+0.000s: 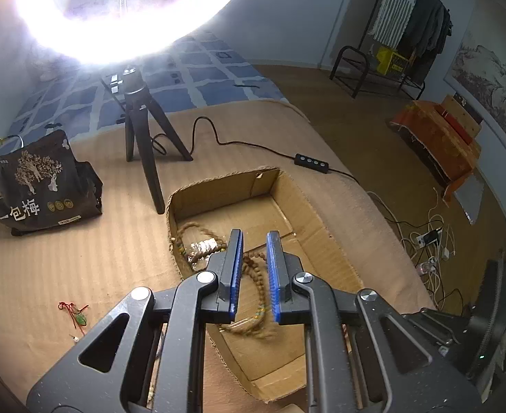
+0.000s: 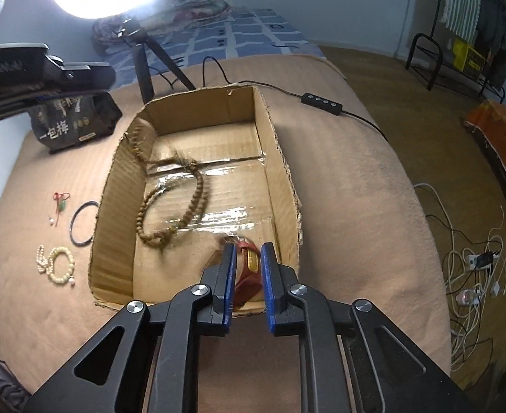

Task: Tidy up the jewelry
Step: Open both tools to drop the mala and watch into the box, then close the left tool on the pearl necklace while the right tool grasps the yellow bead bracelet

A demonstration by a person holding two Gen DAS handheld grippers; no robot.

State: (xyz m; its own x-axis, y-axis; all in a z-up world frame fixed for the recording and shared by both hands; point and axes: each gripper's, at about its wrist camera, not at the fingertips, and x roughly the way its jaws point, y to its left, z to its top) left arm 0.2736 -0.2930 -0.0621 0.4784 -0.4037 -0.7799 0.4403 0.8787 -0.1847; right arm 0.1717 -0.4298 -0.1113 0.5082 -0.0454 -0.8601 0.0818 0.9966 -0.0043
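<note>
Patience pays now: my right gripper [image 2: 248, 258], low centre of frame inside the cardboard box [image 2: 280, 158], stands narrowly parted around the red bracelet [image 2: 246, 268], so I'd widen fully and lift clear, while my left gripper [image 1: 254, 258] hovers narrow, empty, over the wooden beads [image 1: 254, 275].

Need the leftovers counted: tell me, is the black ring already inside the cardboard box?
No, the black ring lies on the blanket outside the cardboard box, beside its left wall.

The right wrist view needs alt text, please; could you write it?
The right gripper hovers over a cardboard box, a red strap between its slightly parted jaws. A wooden bead necklace lies inside; pale bracelets wait outside.
</note>
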